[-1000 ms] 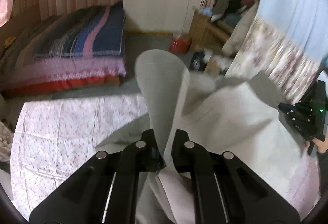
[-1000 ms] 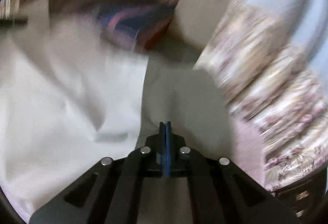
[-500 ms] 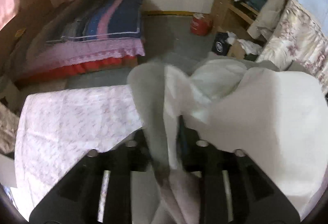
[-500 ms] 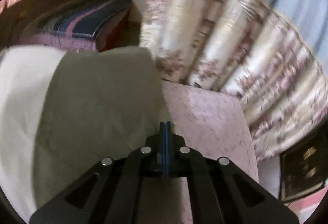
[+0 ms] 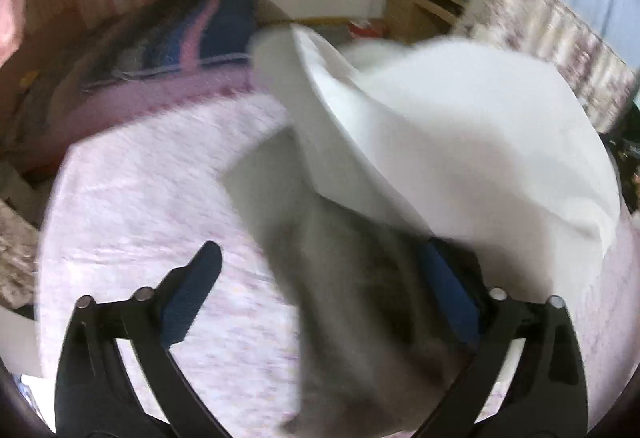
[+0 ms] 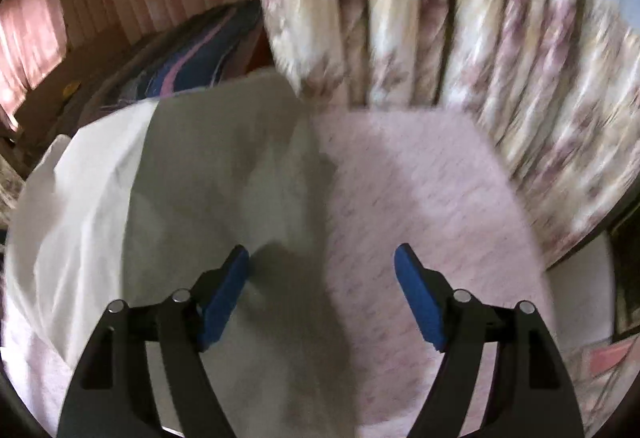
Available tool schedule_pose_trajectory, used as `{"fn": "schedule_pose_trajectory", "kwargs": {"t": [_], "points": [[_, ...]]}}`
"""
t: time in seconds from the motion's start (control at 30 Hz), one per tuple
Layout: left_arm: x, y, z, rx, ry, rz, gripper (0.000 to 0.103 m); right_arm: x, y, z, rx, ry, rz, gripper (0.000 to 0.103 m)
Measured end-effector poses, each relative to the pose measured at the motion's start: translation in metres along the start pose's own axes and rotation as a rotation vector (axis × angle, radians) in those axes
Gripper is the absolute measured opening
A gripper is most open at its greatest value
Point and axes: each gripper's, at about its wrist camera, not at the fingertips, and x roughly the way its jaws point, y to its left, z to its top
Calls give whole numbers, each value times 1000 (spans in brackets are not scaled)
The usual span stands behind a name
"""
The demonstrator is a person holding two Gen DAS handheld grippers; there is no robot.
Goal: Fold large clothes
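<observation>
While its jaws are standing wide apart, the left gripper [image 5: 320, 278] is gripping nothing: the white garment [image 5: 440, 125] is passing loosely between the blue pads [image 5: 192, 294], a blurred grey fold of it sliding across the gap and covering much of the right pad. The jaws have just been opening. A second ago they were pinched on a raised fold of this cloth; now that fold is dropping toward the pink sheet [image 5: 140, 205], which is filling more of the left view than before.

The right gripper [image 6: 322, 290] is also gaping, its jaws having just been opening, with nothing pressed between them. Its left pad is hovering over the garment's right edge, and its right pad is over bare sheet. Earlier this gripper was fully closed.

Both grippers are pointing steeply down at the bed. The garment is lying on the sheet's left part in the right view, partly heaped. A floral curtain [image 6: 460, 29] is hanging at the far right, and a striped blanket [image 5: 192, 37] is lying far left.
</observation>
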Motion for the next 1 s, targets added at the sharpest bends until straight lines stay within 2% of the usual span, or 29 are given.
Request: {"fn": "schedule_pose_trajectory", "kwargs": {"t": [0.03, 0.07, 0.1, 0.13, 0.17, 0.23, 0.27, 0.33, 0.37, 0.43, 0.5, 0.6, 0.63, 0.67, 0.7, 0.73, 0.77, 0.8, 0.83, 0.87, 0.93, 1.0], "points": [[7, -5, -2, 3, 16, -42, 59, 3, 7, -2, -10, -1, 35, 40], [15, -13, -4, 8, 38, -59, 49, 2, 17, -4, -31, -28, -10, 32], [18, -22, -5, 18, 31, -24, 43, -2, 25, -5, -58, -55, -32, 28], [18, -24, -4, 14, 22, -22, 19, -10, 31, -7, -79, -90, -41, 16], [11, -20, -3, -32, 0, -49, 9, -25, 34, -7, -79, -148, -32, 10], [-8, 1, -2, -149, -55, -121, 6, -58, 34, -8, -68, -259, -16, 6], [-27, 19, -7, -218, -111, -131, 5, -77, 33, -11, -67, -324, -19, 5], [-47, 35, -21, -252, -161, -135, 5, -90, 40, -23, -135, -362, -113, 5], [-53, 41, -35, -259, -161, -131, 7, -88, 40, -27, -152, -346, -124, 5], [-49, 41, -56, -251, -126, -141, 8, -65, 37, -38, -166, -257, -142, 5], [-35, 37, -76, -242, -73, -132, 9, -34, 36, -53, -202, -181, -207, 6], [-18, 43, -89, -297, -45, -175, 16, -10, 37, -64, -226, -144, -260, 8], [-20, 42, -86, -288, -42, -163, 22, -10, 34, -61, -205, -120, -247, 10], [-24, 42, -83, -272, -47, -131, 36, -13, 32, -57, -193, -114, -236, 10], [-30, 40, -79, -248, -51, -85, 45, -22, 30, -51, -173, -114, -214, 13], [-40, 37, -73, -211, -64, -14, 59, -31, 27, -46, -155, -111, -193, 21], [-49, 38, -69, -199, -89, 19, 75, -45, 24, -43, -132, -121, -156, 38], [-60, 38, -63, -191, -120, 37, 83, -53, 22, -38, -114, -139, -132, 45], [-68, 39, -55, -187, -141, 40, 95, -61, 19, -31, -99, -163, -117, 56], [-76, 42, -46, -180, -156, 39, 100, -66, 21, -21, -87, -182, -102, 56], [-74, 43, -26, -165, -142, 39, 100, -63, 25, -4, -92, -188, -89, 56], [-60, 42, 0, -164, -121, 3, 100, -48, 38, 18, -125, -153, -67, 59]]}}
